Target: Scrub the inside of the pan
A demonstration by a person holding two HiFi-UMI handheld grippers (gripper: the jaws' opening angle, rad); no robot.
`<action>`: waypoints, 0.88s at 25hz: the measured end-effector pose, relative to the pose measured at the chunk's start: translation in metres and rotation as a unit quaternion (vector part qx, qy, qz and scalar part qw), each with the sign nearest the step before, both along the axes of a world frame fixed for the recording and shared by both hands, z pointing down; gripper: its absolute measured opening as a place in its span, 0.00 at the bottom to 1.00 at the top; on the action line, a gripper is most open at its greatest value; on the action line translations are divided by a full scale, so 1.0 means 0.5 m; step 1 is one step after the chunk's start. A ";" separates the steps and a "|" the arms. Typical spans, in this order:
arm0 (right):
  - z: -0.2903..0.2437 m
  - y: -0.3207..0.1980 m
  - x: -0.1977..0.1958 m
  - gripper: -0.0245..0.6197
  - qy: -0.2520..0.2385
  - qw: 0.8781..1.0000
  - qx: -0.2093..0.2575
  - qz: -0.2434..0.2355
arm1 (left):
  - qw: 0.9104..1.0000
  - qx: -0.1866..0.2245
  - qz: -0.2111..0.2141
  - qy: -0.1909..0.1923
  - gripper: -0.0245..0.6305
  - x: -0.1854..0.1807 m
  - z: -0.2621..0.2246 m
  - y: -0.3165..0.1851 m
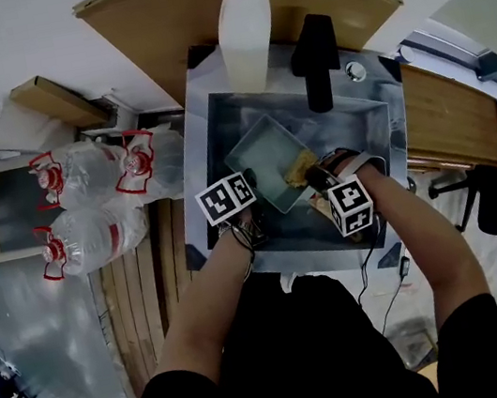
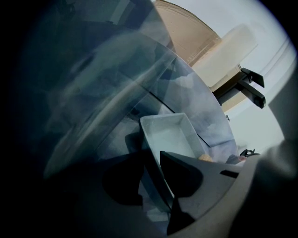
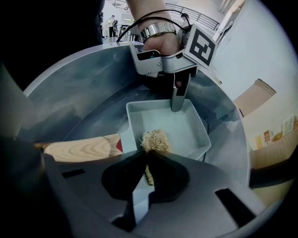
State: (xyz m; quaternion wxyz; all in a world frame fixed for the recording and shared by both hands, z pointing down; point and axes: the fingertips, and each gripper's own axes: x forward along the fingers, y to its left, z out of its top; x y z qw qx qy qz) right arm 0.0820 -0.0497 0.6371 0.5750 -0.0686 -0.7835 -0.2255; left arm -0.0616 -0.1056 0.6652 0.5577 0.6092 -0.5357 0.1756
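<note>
A pale grey rectangular pan lies tilted in the steel sink. My left gripper is shut on the pan's near-left rim; in the left gripper view its jaws straddle the pan wall. The right gripper is shut on a tan fibrous scrubber. In the right gripper view the scrubber rests on the pan's floor near its near wall, clamped at my right gripper. The left gripper pinches the far rim. A wooden handle with a red collar extends from the pan's left corner.
A black faucet stands at the sink's back edge, with a white bottle-like object beside it. Large water bottles lie on the floor at left. A wooden board sits to the right of the sink.
</note>
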 end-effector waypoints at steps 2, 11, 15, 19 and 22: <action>-0.001 0.009 0.006 0.08 0.003 1.000 -0.003 0.001 | 1.000 0.000 0.001 -0.001 0.22 -0.001 0.001 0.002; -0.006 0.024 0.018 0.08 0.003 0.999 -0.019 0.025 | 1.000 0.000 0.002 -0.003 0.22 0.001 0.001 0.000; -0.039 0.009 -0.004 0.08 -0.038 0.996 -0.023 0.078 | 1.000 0.000 0.004 -0.005 0.22 0.002 0.000 0.001; -0.061 0.009 -0.010 0.08 -0.052 0.994 -0.020 0.092 | 1.000 0.000 0.006 -0.007 0.22 0.001 0.000 0.000; -0.073 0.016 -0.011 0.08 -0.057 0.994 -0.018 0.095 | 1.000 0.000 0.008 -0.009 0.22 0.001 0.001 0.001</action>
